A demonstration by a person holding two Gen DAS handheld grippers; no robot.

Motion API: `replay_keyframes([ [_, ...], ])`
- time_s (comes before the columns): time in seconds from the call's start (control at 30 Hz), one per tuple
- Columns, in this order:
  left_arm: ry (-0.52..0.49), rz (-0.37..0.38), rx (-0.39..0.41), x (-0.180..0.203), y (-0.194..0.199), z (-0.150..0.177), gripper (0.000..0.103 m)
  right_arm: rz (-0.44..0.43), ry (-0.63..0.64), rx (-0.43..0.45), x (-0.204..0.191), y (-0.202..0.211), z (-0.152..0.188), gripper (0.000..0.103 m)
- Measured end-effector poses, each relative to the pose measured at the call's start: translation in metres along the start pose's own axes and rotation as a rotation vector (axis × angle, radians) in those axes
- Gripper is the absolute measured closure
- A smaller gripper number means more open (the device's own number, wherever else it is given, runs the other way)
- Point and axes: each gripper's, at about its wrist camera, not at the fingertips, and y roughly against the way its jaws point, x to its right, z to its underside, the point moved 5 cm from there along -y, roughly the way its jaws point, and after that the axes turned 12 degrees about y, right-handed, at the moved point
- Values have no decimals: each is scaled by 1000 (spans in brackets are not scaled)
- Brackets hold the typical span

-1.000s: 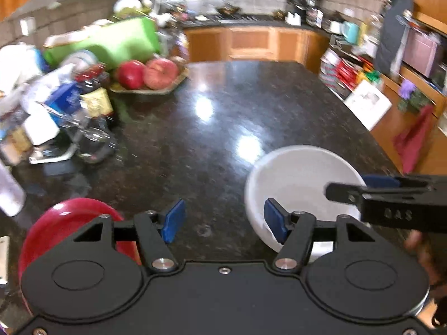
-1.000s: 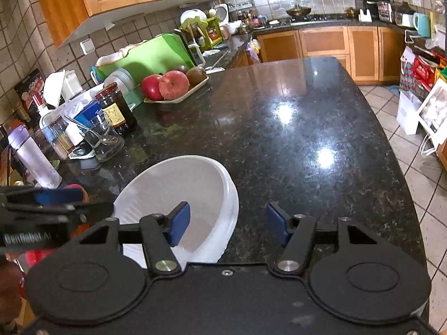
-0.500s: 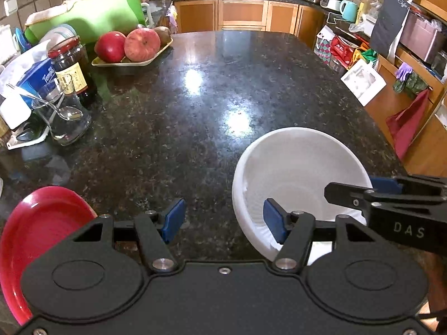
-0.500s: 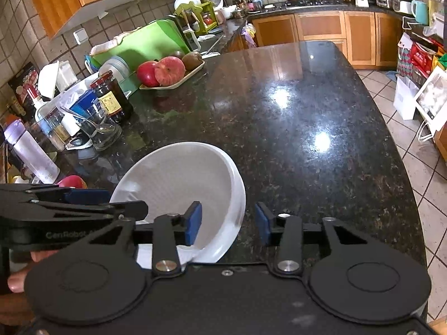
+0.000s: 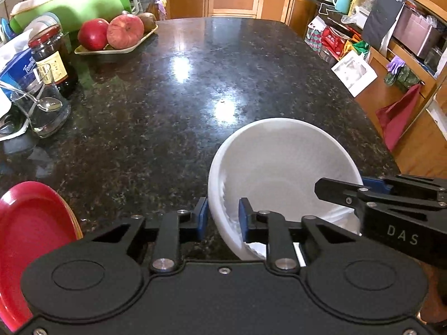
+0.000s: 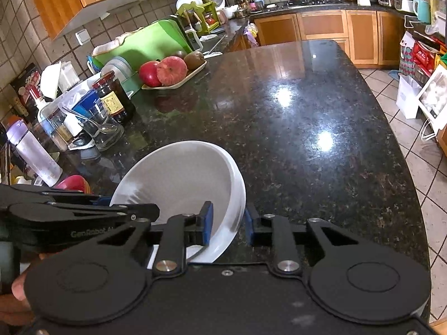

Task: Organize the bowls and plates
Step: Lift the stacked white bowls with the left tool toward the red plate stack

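Field notes. We have the white bowl (image 5: 282,178) at the near edge of the dark granite desk (image 5: 195,89), tipped up on its side. Our left gripper (image 5: 223,217) straddles the bowl's left rim; its jaws have just been closing and now pinch the wall. Our right gripper (image 6: 227,223) straddles the opposite rim, jaws likewise just closed onto it. A red plate (image 5: 30,237) lies to the left, apart from the bowl. We judge the bowl stiff, glazed and slick, breakable, moderately heavy. Best hold: the rim, one pad inside, one outside, on opposite sides, so it cannot swing.
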Motion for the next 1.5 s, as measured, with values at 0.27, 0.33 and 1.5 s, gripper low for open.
replay_keyframes([
  [0.27,29,2,4,2,1,1,80,-1,-14,11,3,2,0,82],
  [0.33,32,1,7,3,1,1,80,1,-14,10,2,2,0,82],
  [1.5,83,-92,70,10,37,33,80,-48,61,68,-16,43,22,83],
])
